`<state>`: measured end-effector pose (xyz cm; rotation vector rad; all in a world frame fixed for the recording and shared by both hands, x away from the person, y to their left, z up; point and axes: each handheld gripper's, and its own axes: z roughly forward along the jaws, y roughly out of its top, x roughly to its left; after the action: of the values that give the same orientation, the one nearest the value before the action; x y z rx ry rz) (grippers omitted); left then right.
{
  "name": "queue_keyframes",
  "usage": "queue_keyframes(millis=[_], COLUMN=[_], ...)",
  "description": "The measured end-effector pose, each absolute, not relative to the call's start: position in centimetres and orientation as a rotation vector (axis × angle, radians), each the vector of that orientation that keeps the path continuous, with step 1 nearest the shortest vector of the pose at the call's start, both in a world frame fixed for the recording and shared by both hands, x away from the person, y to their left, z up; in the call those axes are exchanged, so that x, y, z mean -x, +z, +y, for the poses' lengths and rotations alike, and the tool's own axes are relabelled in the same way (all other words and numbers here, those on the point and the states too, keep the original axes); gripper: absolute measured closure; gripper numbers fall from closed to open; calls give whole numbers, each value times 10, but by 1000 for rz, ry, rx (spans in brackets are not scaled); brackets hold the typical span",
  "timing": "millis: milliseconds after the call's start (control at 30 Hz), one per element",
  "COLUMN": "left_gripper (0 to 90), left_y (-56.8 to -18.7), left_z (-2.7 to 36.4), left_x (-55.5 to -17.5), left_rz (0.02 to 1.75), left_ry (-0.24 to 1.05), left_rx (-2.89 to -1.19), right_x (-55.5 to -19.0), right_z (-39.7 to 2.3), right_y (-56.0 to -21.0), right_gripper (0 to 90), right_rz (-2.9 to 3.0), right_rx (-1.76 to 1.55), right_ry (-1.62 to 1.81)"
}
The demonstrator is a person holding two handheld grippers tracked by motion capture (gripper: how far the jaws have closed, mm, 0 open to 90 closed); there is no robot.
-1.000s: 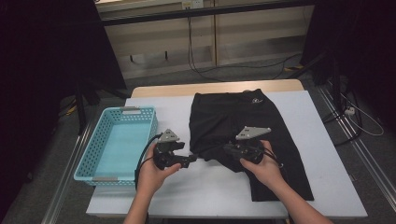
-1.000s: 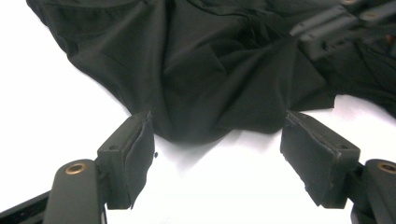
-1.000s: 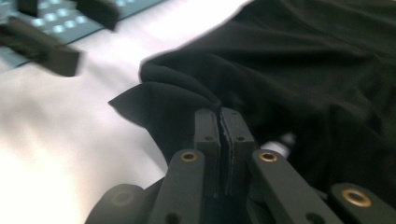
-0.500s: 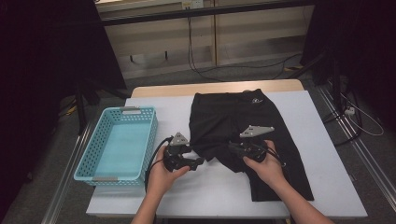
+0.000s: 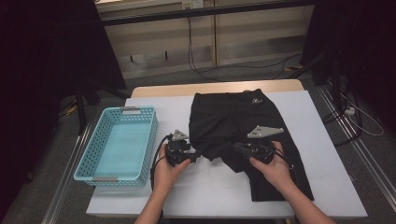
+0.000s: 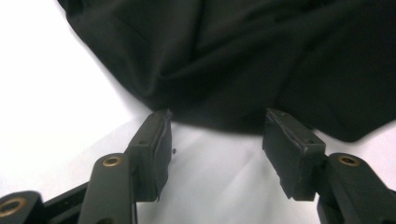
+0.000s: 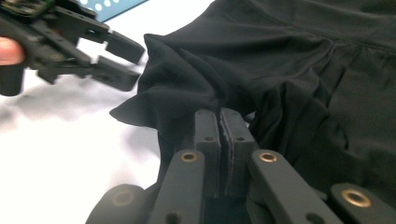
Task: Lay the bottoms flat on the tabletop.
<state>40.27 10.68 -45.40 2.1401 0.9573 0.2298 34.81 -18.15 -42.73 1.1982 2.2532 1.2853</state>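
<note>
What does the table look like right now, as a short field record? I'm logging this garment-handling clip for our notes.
surface: white table
garment: black shorts, spread out, lower left edge bunched
basket: light blue, empty, left of the shorts
left gripper: jaws just been closing, apart at the fabric edge, not yet pressing it
right gripper: pinched shut on a fold of the shorts

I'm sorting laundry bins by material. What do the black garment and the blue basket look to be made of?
The black garment: seemingly a thin, matte knit or synthetic fabric, since it bunches into soft folds where the right gripper pinches it. The blue basket: probably moulded plastic, with smooth rigid walls pierced by even rows of holes.
</note>
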Motion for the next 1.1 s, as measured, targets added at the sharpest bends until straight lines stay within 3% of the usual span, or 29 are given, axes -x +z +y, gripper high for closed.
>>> queue_keyframes(millis=[67, 100, 267, 467, 700, 733, 767, 800, 1100], left_gripper=[531, 609, 769, 900, 887, 810, 656, 557, 599], left_y=[-454, -454, -455, -443, -434, -437, -439, -440, -455], left_z=[105, 104, 101, 102, 108, 107, 106, 105, 87], left_x=[-405, -405, -406, -406, -403, -403, -403, -404, -404], left_rz=[950, 949, 922, 904, 880, 874, 864, 859, 828], left_ry=[212, 194, 172, 109, 117, 172, 214, 228, 184], left_rx=[-2130, -2133, -2149, -2119, -2100, -2099, -2110, -2122, -2165], right_x=[-347, -346, -345, -342, -340, -341, -342, -343, -348], right_z=[-182, -182, -181, -178, -176, -176, -178, -179, -189], right_y=[-426, -426, -425, -423, -421, -422, -422, -423, -428], right_gripper=[871, 871, 870, 872, 872, 872, 872, 872, 873], right_rz=[2251, 2255, 2260, 2273, 2276, 2272, 2263, 2254, 2217], right_rx=[-1185, -1183, -1173, -1152, -1132, -1140, -1151, -1169, -1239], right_ry=[1290, 1290, 1295, 1298, 1295, 1284, 1274, 1264, 1232])
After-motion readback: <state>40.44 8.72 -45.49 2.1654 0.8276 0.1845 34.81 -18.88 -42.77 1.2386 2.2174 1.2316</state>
